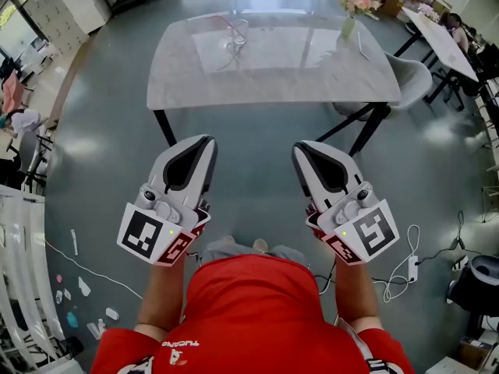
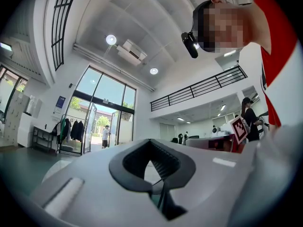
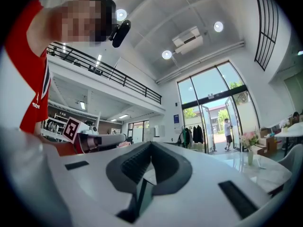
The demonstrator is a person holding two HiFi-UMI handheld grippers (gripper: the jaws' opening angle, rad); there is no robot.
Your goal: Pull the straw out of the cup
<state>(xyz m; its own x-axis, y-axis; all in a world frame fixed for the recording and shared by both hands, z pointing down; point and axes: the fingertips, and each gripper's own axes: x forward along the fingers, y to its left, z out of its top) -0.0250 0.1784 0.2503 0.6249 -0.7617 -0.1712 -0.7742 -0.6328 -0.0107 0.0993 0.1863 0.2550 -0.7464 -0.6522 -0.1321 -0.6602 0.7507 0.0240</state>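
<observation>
Where the cup [image 1: 237,35] stands, a straw [image 1: 230,27] leans inside.

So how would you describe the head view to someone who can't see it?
Looking down, a person in a red shirt holds a left gripper and a right gripper, both shut and empty, over a grey floor. Ahead stands a pale table bearing a glass cup with a straw and a vase of pink flowers.
</observation>
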